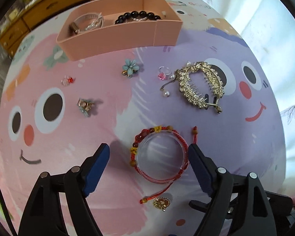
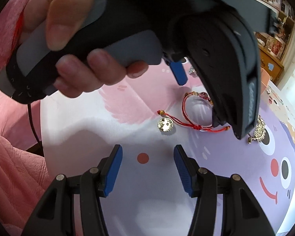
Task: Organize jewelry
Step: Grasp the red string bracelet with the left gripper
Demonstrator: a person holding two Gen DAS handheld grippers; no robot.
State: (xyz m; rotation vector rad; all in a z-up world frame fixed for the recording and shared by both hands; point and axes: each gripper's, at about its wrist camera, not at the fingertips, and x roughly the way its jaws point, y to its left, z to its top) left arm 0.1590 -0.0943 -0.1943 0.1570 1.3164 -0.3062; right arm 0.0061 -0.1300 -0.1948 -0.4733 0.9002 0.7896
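A red cord bracelet (image 1: pixel 136 149) wrapped around a clear ring lies on the cartoon mat, between the fingers of my open left gripper (image 1: pixel 148 156), which hovers over it. It also shows in the right wrist view (image 2: pixel 186 106). A small gold brooch (image 1: pixel 161 203) lies just in front of it, also seen in the right wrist view (image 2: pixel 165 125). A pink tray (image 1: pixel 116 37) at the back holds a silver bangle (image 1: pixel 88 22) and a black bead bracelet (image 1: pixel 137 16). My right gripper (image 2: pixel 147 164) is open and empty above the mat.
On the mat (image 1: pixel 100 129) lie a gold leaf hair claw (image 1: pixel 201 86), a pink-stone ring (image 1: pixel 163 73), a blue flower clip (image 1: pixel 130 67), a red-stone ring (image 1: pixel 67 80) and a small flower piece (image 1: pixel 85 105). Wooden drawers (image 1: pixel 49 5) stand behind.
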